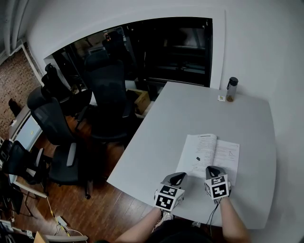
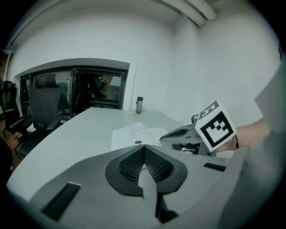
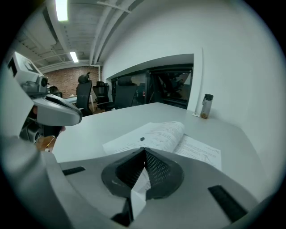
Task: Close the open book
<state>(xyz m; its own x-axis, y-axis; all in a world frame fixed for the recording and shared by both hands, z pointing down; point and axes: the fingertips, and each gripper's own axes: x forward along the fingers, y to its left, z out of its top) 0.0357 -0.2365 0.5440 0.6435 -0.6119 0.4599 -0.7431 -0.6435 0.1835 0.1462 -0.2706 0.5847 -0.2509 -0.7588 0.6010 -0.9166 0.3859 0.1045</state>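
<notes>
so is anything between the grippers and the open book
Nothing visible: the open book lies on the table right ahead of the left gripper and right gripper. The bottle stands far back, well clear.

A grey table [image 1: 199, 114] is set against a white wall. At its far edge a clear, dark-capped bottle [image 1: 232, 89] is stood upright, with a small white tag [image 1: 221, 98] laid just left of it. Black office chairs [image 1: 108, 90] are gathered on the wooden floor [image 1: 109, 209] to the left. A cardboard box [image 1: 141, 100] is seen between them and the table's far left corner. Ceiling strip lights [image 3: 61, 9] are lit.
</notes>
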